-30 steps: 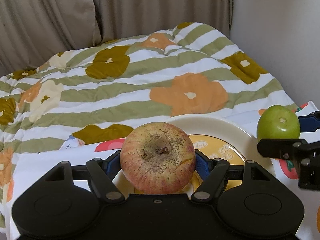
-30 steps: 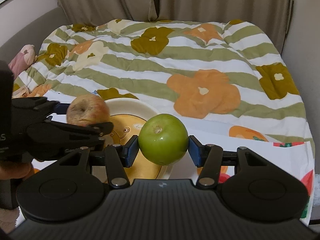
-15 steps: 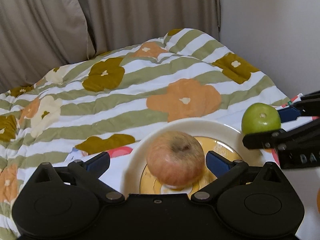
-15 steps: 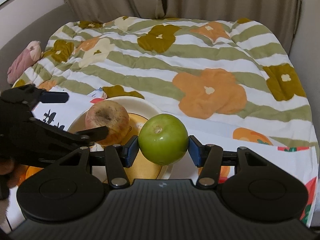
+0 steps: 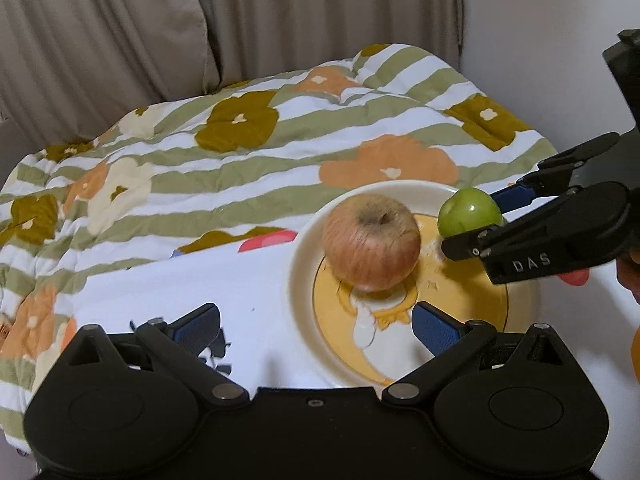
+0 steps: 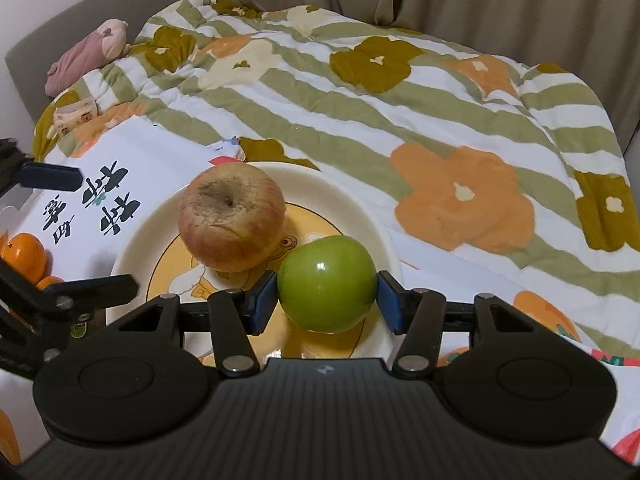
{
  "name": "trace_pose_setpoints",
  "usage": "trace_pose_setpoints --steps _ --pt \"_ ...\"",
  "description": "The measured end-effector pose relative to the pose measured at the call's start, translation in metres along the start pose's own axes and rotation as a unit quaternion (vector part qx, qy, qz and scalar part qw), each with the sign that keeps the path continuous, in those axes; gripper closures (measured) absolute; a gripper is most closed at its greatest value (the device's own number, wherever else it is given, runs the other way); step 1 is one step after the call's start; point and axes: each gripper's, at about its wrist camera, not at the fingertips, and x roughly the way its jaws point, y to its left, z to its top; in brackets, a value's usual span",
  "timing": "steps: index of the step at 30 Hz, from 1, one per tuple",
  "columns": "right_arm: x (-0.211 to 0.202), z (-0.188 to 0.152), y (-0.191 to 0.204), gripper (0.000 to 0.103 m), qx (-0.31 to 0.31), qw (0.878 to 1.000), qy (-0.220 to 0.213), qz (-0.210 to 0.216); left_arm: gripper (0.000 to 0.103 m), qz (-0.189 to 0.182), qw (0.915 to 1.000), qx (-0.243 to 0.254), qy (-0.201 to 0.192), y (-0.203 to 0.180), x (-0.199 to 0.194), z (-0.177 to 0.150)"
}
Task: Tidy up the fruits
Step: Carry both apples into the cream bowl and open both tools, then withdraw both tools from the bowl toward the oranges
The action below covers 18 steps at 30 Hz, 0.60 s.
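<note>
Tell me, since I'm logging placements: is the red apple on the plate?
Yes. The red apple sits on the plate, free of the open left hand-held gripper.

Bed w/ floral striped quilt (image 6: pixel 400 120), beige curtains (image 5: pixel 280 20) behind, white wall (image 5: pixel 540 40).

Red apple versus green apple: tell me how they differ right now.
The red apple is larger, dull and wrinkled; the green apple is smaller, smooth and glossy. The red apple rests free on the plate, with the left hand-held gripper open; the green apple is clamped in the right hand-held gripper over the plate. Both are round and whole.
</note>
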Motion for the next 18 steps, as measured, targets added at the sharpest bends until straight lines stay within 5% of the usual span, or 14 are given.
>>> trace_pose_setpoints --steps 7,10,18 --pt "0.003 0.002 0.008 0.034 -0.029 1.0 -0.011 -0.002 0.0 0.01 0.9998 -0.016 -0.005 0.006 -0.007 -0.005" --pt "-0.006 0.003 0.015 0.0 -0.052 0.998 -0.036 -0.029 0.0 0.012 0.9997 -0.02 -0.008 0.006 -0.011 -0.006" --pt "-0.031 -0.004 0.017 0.0 -0.045 0.997 -0.055 -0.035 0.0 0.016 0.9993 -0.027 -0.019 0.008 -0.025 -0.01"
